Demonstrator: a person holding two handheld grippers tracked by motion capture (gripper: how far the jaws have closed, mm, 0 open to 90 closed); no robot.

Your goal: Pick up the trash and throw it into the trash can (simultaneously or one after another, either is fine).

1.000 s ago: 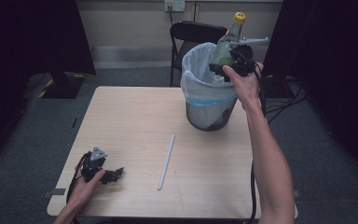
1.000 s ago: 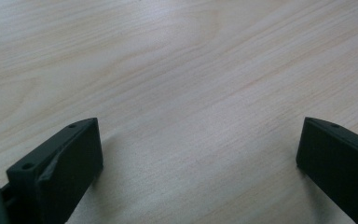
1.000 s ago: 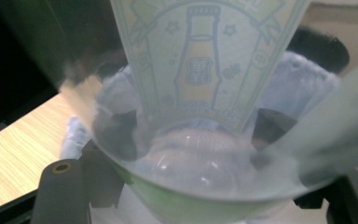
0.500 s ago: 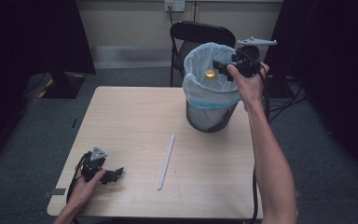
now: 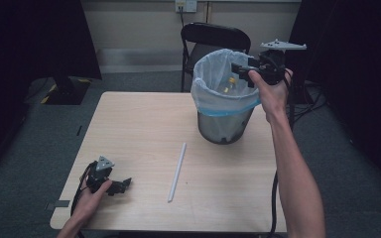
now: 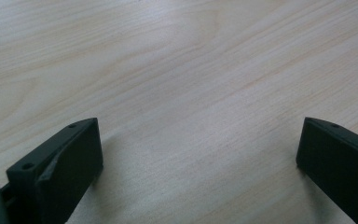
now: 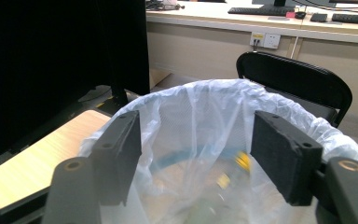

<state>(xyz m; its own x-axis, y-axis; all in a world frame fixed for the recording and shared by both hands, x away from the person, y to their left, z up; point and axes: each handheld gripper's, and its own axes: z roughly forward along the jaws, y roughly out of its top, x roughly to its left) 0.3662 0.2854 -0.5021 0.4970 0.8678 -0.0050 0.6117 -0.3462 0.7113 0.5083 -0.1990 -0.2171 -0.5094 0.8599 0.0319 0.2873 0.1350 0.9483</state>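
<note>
**Bottle lies in the bin, right gripper held at its rim**

Pale wood table [image 5: 144, 124] stands in a dim room with dark curtains on both sides, a black folding chair [image 5: 213, 37] behind it and a wall socket above that. Near the far right corner of the table stands a metal waste bin [image 5: 223, 126] lined with a clear plastic bag [image 5: 206, 79] whose blue-edged top folds over the rim.

The person's right gripper [image 5: 240, 69] is held in the air at the bin's far right rim, pointing across the mouth of the bag. Its jaws stand apart with nothing between them, and they have just been closing a little. In the right gripper view the two black jaws frame the open bag, and down inside it a blurred bottle [image 7: 233, 170] with yellow marks lies at the bottom. From above, the same bottle shows as a yellow patch through the liner.

The left gripper [image 5: 121, 184] rests low on the near left corner of the table, well apart from the bin. Its jaws are spread wide over bare wood, holding nothing. A white straw [image 5: 177, 172] lies on the table between the two, near the middle, touching neither gripper.
</note>
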